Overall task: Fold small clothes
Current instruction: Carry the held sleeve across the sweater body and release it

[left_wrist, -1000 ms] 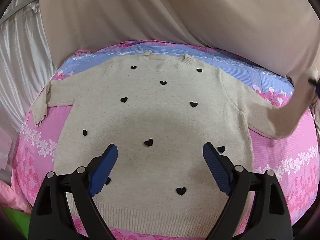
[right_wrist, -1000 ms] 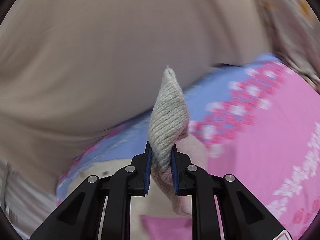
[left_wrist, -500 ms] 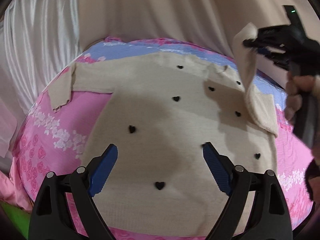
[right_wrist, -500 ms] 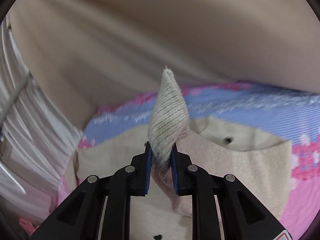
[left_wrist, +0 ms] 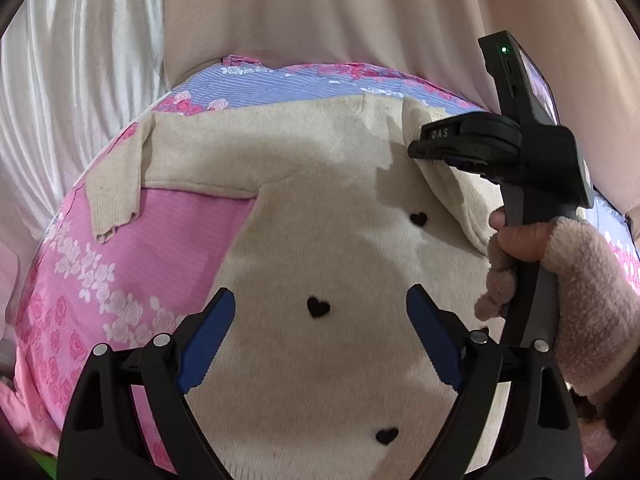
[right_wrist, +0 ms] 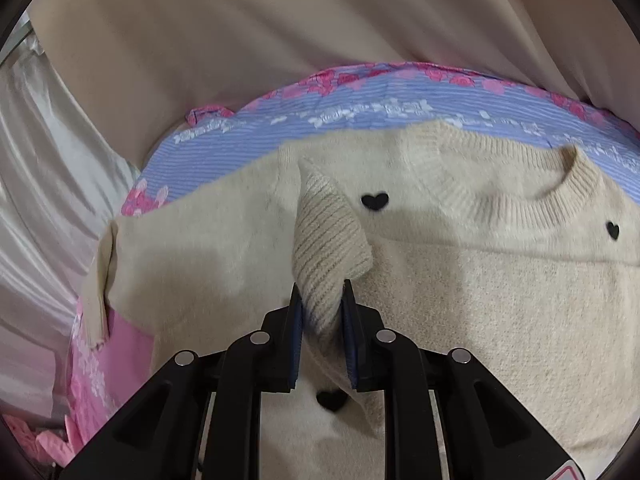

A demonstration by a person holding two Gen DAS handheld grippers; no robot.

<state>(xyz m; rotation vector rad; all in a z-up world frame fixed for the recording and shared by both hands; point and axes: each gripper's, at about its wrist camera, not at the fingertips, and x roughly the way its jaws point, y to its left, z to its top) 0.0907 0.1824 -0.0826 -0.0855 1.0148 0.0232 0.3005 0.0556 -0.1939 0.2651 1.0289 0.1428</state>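
A cream knit sweater (left_wrist: 320, 240) with small black hearts lies flat, front up, on a pink and blue floral sheet (left_wrist: 100, 280). My right gripper (right_wrist: 321, 292) is shut on the ribbed cuff (right_wrist: 324, 240) of the sweater's right sleeve. That sleeve is folded inward over the chest, just below the neckline (right_wrist: 520, 200). In the left wrist view the right gripper (left_wrist: 416, 148) is low over the upper chest. My left gripper (left_wrist: 320, 300) hangs open above the sweater's body with nothing between its fingers. The other sleeve (left_wrist: 116, 184) lies out to the left with its cuff bent down.
A beige curtain (left_wrist: 320, 20) hangs behind the far edge of the bed, with white satin fabric (left_wrist: 60, 100) at the left. A hand in a fuzzy pink sleeve (left_wrist: 580, 300) grips the right tool's handle close beside my left gripper.
The right gripper has swung the sleeve from out at the right inward across the chest and lowered it. The left gripper has shifted leftward over the sweater, still open.
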